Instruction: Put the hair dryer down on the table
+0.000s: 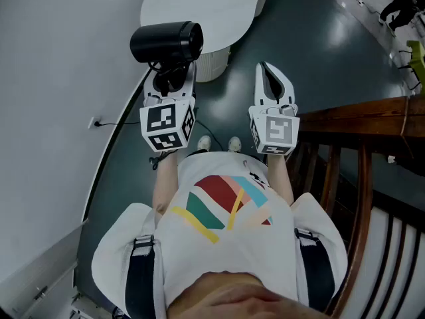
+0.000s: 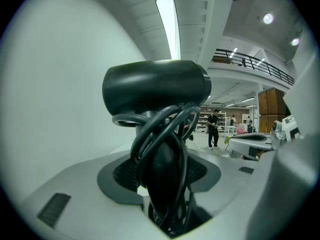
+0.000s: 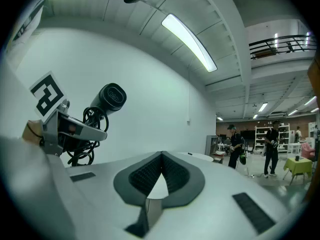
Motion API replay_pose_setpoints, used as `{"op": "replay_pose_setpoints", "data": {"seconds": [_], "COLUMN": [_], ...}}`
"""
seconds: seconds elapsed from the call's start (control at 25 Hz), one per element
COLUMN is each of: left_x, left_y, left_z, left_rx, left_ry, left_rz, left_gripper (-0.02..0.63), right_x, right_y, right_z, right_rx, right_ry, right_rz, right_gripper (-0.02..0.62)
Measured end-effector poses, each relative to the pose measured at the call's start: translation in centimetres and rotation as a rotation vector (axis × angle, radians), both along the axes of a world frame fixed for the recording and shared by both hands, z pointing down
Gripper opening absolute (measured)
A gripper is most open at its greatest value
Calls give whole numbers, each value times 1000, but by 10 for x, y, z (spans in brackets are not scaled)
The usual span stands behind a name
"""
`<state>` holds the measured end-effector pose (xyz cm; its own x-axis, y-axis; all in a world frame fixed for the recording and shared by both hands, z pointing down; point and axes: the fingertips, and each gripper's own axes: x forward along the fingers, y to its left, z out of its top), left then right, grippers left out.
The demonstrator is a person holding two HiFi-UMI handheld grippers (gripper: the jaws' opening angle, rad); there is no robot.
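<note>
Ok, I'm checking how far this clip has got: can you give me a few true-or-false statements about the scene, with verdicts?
1. The left gripper grips the hair dryer by its handle. True.
2. The hair dryer lies on the white table. False: it is held up, off the table.
3. The right gripper holds the cord. False: its fingers are together and empty; the cord is wound round the dryer's handle.
4. The hair dryer is black. True.

Curved white wall (image 1: 53, 78); dark floor (image 1: 319, 52); white table (image 1: 199, 5); wooden railing (image 1: 358, 121); 1 ceiling light strip (image 2: 169, 26); perhaps shelving (image 3: 259, 133) beyond.
</note>
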<state>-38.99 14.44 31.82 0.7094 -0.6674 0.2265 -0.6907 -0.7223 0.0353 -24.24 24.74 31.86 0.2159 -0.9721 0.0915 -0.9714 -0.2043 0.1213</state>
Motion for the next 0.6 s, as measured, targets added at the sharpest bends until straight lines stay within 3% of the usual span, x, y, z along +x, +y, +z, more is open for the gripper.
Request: {"op": "replay_pose_setpoints", "data": {"seconds": [0.4,0.6], "left_x": [7,13], "left_y": [4,10], "left_z": [-9,-8], "left_rx": [14,6], "left_ry": [18,15], "left_rz": [12,22], "left_gripper": [227,227], "right_x": [1,2], "right_y": [1,2], "right_z": [-6,-13], "right_rx": [0,47], "right_ry": [11,-41], "right_rz": [-4,-19], "right_gripper": [9,9]}}
